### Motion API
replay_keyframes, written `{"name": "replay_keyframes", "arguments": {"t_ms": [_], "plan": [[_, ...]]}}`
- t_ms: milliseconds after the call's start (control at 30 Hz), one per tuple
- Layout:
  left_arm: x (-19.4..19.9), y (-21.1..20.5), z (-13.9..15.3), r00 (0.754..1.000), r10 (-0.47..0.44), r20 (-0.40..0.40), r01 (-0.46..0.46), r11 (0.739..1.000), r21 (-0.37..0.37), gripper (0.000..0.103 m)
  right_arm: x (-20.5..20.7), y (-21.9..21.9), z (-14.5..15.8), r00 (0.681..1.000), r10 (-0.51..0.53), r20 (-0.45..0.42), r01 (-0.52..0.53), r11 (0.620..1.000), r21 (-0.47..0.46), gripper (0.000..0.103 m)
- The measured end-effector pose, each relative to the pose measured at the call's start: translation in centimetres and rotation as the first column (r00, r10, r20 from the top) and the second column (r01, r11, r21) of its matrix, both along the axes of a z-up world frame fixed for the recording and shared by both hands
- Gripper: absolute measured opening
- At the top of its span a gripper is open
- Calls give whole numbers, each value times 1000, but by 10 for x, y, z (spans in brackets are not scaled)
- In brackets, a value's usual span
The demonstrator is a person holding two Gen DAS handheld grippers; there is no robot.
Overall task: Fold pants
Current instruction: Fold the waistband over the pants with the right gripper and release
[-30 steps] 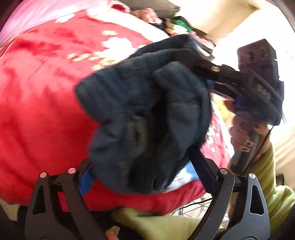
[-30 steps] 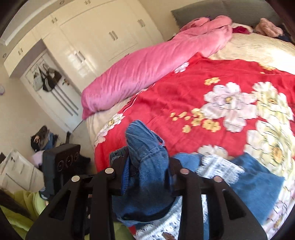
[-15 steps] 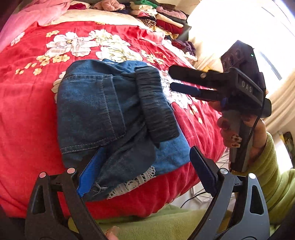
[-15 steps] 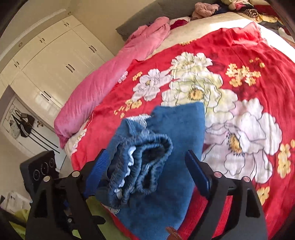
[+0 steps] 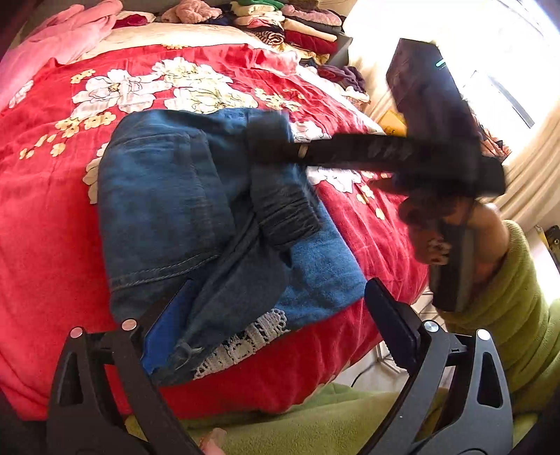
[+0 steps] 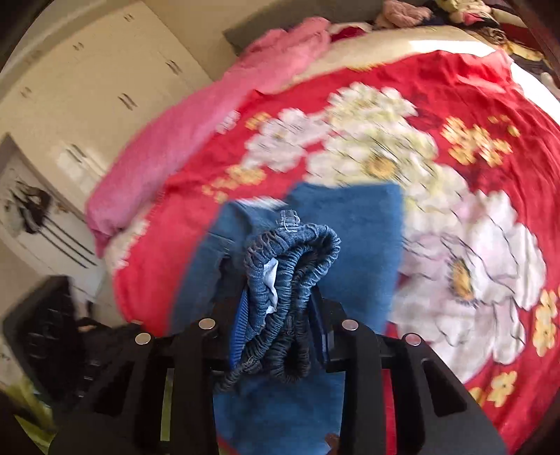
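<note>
The blue denim pants (image 5: pixel 182 210) lie folded on the red flowered bedspread (image 5: pixel 45 217) near the bed's front edge, with a lace-trimmed hem (image 5: pixel 245 339) toward me. My left gripper (image 5: pixel 276 315) is open, its fingers on either side of the near end of the pants. My right gripper (image 6: pixel 280 308) is shut on the bunched elastic waistband (image 6: pixel 290 255). In the left wrist view it (image 5: pixel 280 147) reaches in from the right, blurred, over the dark waistband (image 5: pixel 283 206).
A pink quilt (image 6: pixel 196 129) lies along the bed's far side. Stacked folded clothes (image 5: pixel 290 24) sit at the head of the bed. White wardrobe doors (image 6: pixel 87 87) stand beyond. A bright window (image 5: pixel 507 70) is on the right. My green sleeve (image 5: pixel 518 315) is close by.
Both grippers let go of the pants onto the bed half a second ago. The right gripper has since closed on the waistband. The left stays open.
</note>
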State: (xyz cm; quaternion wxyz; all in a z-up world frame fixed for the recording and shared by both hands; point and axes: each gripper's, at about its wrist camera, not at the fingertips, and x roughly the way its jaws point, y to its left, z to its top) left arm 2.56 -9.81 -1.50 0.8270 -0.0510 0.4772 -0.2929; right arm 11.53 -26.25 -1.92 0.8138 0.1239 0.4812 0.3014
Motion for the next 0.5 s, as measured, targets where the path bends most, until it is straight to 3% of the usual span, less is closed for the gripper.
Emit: {"name": "replay_keyframes", "arguments": {"t_ms": [133, 267, 500], "plan": [[-4, 1, 3, 1000, 11, 10, -12, 1000, 16, 90, -4, -11, -3, 999, -46, -9, 47, 999, 27, 61], [-8, 3, 9, 999, 23, 26, -23, 1000, 21, 90, -13, -17, 14, 996, -77, 54, 77, 997, 0, 69], [-14, 8, 20, 997, 51, 56, -53, 998, 25, 91, -32, -33, 34, 989, -109, 100, 109, 994, 6, 70]]}}
